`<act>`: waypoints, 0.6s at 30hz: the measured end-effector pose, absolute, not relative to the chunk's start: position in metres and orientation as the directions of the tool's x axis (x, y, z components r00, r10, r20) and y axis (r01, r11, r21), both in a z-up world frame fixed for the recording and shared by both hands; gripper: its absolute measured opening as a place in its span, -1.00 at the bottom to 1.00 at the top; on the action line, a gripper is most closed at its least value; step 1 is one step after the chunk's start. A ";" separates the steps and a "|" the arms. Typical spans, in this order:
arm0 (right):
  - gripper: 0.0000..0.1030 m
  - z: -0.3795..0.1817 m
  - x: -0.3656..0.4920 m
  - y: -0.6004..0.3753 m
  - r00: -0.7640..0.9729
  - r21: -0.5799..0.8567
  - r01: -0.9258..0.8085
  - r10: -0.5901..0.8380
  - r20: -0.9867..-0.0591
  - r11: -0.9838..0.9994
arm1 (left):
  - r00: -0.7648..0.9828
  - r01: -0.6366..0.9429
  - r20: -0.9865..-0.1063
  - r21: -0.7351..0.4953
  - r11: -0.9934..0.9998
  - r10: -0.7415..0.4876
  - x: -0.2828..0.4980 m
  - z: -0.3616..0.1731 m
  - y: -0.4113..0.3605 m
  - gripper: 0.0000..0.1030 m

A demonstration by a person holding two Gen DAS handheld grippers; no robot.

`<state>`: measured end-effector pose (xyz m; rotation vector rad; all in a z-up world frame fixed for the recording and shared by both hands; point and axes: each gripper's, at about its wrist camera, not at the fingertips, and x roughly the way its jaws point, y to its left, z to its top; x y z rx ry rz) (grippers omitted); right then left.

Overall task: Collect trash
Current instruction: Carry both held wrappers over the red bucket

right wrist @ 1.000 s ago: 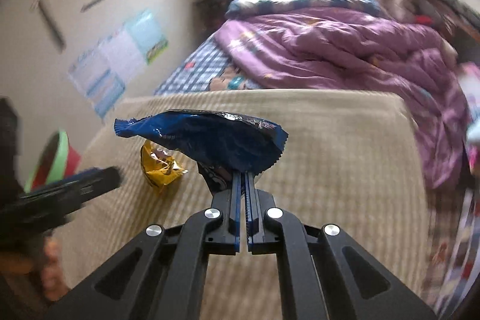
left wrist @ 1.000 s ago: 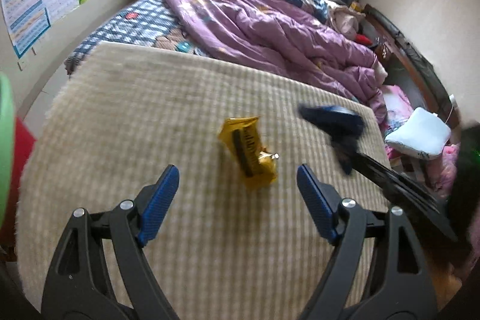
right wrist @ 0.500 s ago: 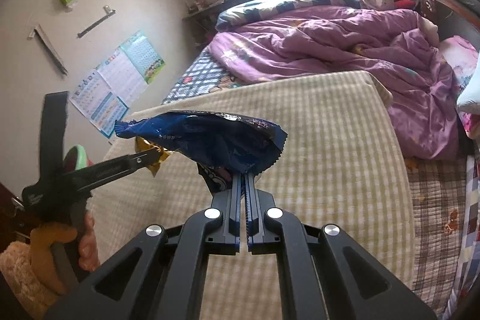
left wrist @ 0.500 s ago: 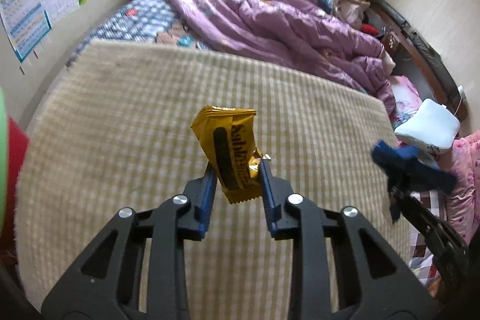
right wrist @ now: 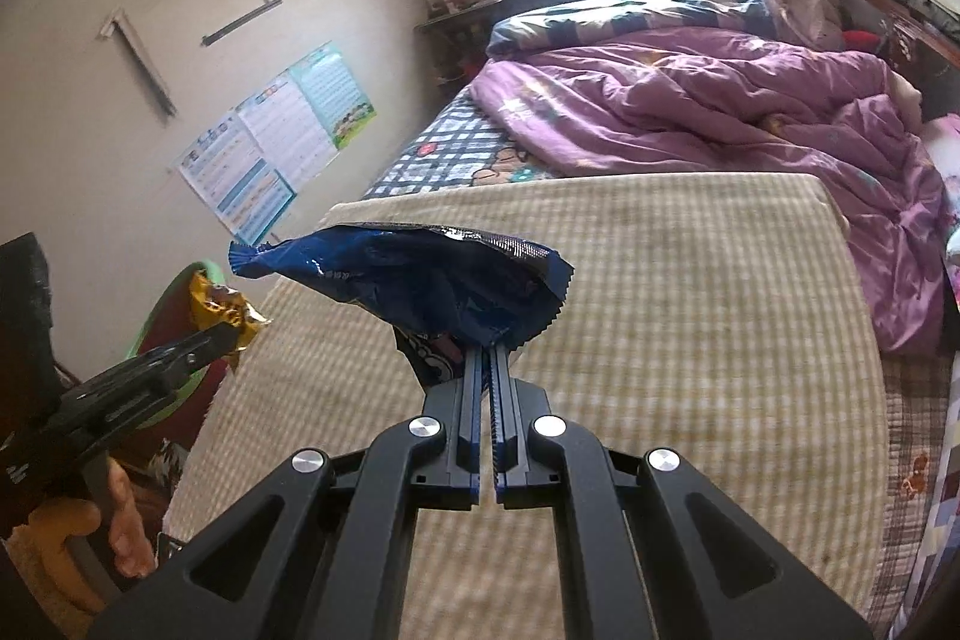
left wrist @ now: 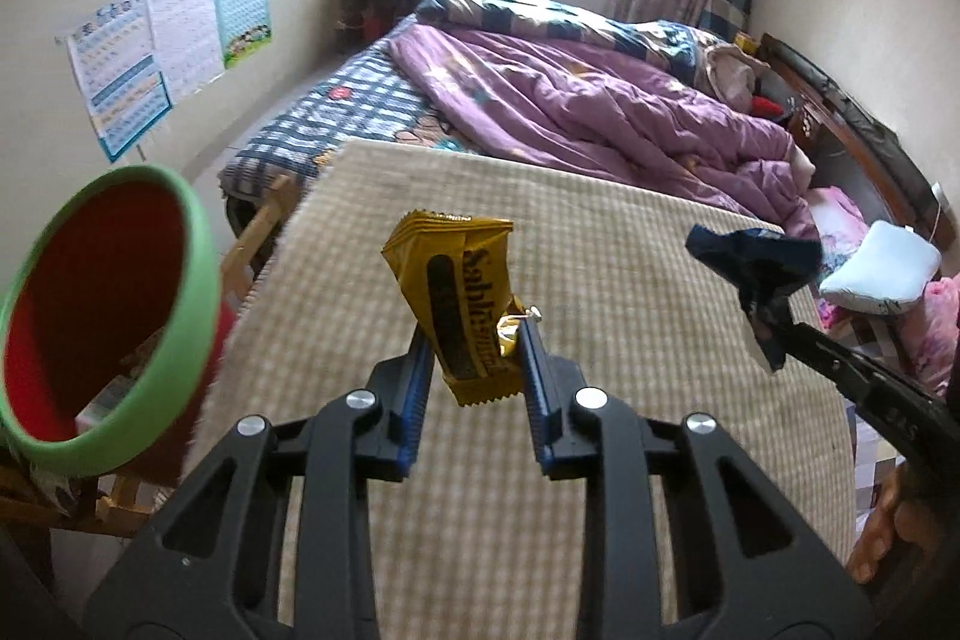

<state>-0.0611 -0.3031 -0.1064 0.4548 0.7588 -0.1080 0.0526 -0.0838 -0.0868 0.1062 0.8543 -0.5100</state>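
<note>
Change against the earlier frames comes first: a second ago the crinkled yellow foil snack wrapper [left wrist: 459, 304] lay on the beige checked woven mat [left wrist: 600, 232] between spread jaws; we now find the left gripper [left wrist: 474, 352] clenched on its lower end, the wrapper lifted clear of the mat and standing nearly upright. The round red bucket with a green rim [left wrist: 198, 244], then only a sliver at the left edge, now fills the near left of the left wrist view, beside the mat's left edge, with some litter visible inside.

We record no change at the right gripper [right wrist: 487, 358]: its jaws remain closed on the crumpled dark blue foil snack bag [right wrist: 420, 280], held in the air over the mat as before. The left wrist view shows this bag [left wrist: 756, 262] to the right, well apart from the yellow wrapper.

Writing: the yellow wrapper carries black lettering running along its length; we read roughly "Sablés" with further letters unclear. Print on the blue bag is too small to read. Paper charts [left wrist: 168, 46] on the far left wall are illegible. A purple quilt [left wrist: 600, 106] covers the bed beyond the mat.
</note>
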 end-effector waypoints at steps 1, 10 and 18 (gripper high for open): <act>-0.95 -0.105 -0.059 -0.297 0.726 0.360 0.246 0.075 -0.683 0.900 | 0.551 0.463 -0.741 -0.111 0.879 -0.384 0.051 -0.085 -0.078 -0.47; -0.95 -0.092 -0.043 -0.251 0.735 0.359 0.173 0.122 -0.667 0.917 | 0.608 0.379 -0.720 -0.107 0.919 -0.335 0.052 -0.074 -0.014 -0.47; -0.95 -0.087 -0.024 -0.206 0.728 0.348 0.140 0.142 -0.671 0.927 | 0.659 0.283 -0.701 -0.105 0.953 -0.273 0.072 -0.068 0.050 -0.47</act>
